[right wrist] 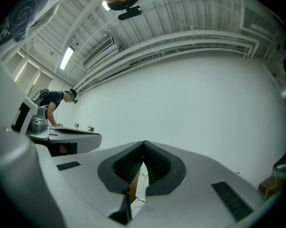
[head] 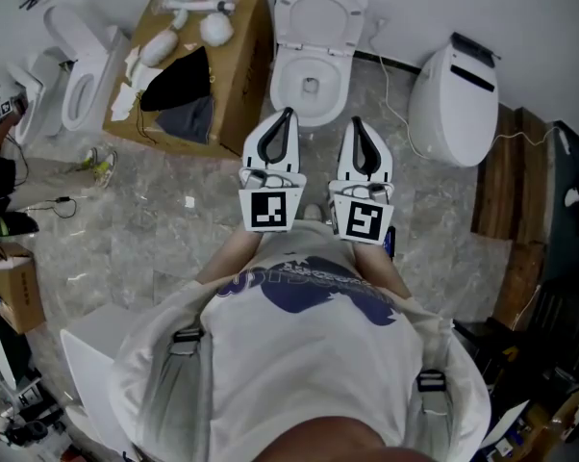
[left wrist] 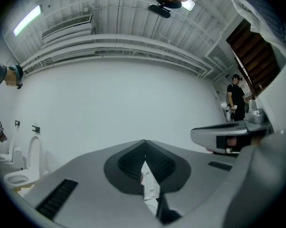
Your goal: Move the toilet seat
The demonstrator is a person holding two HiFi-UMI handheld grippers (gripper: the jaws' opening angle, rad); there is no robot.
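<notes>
A white toilet [head: 309, 83] stands against the far wall in the head view, its lid [head: 320, 12] raised upright; I cannot tell whether the seat ring is up with it. My left gripper [head: 287, 116] and right gripper [head: 358, 125] are held side by side just short of the bowl's front and point at it. In the left gripper view the left gripper [left wrist: 144, 152] has its jaws pressed tip to tip with nothing between them. The right gripper [right wrist: 144, 151] looks the same in its own view. Both views face the bare white wall, with a sliver of white porcelain under the tips.
A cardboard box [head: 234, 65] with white parts and dark cloth sits left of the toilet. Another toilet [head: 78, 80] stands further left, and a closed white toilet [head: 453, 99] to the right beside wooden boards [head: 516, 186]. A person [left wrist: 236, 96] stands off to the side.
</notes>
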